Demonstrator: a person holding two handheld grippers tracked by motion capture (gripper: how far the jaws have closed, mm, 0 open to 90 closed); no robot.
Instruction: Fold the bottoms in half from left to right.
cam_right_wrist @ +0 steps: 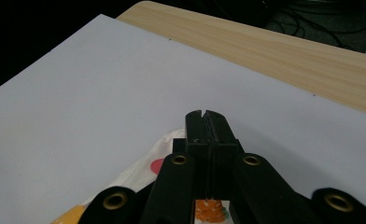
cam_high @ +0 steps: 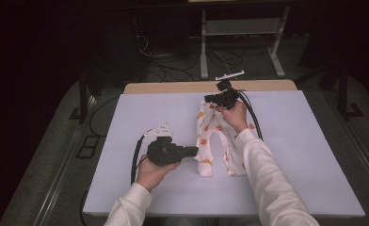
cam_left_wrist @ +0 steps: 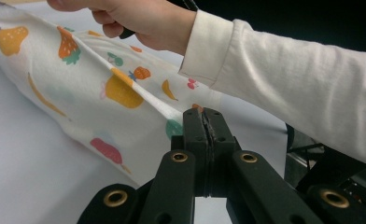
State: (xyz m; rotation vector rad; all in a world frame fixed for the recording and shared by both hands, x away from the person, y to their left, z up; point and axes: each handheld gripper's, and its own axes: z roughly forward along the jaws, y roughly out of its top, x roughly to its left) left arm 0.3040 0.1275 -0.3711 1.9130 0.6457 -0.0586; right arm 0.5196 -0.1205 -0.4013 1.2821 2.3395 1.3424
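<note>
High view: left gripper [cam_high: 190, 151] and right gripper [cam_high: 210, 99] pinch fruit-print baby trousers [cam_high: 214, 137] (waistband end, seemingly, rightward).

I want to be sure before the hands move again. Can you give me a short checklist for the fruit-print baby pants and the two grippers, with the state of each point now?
1. Left gripper shut on the edge of one leg of the baby pants: ok, cloth runs into the closed jaws.
2. Right gripper shut on the waist end of the pants: ok, printed cloth shows under the closed jaws.
3. Cloth stretched between the two grips: ok, a taut ridge runs to the left gripper.
4. Both legs flat on the white board: not ok, one leg is lifted.
5. Grip holds one layer only: cannot tell.
6. Cables free of the pants: ok in the high view.
</note>
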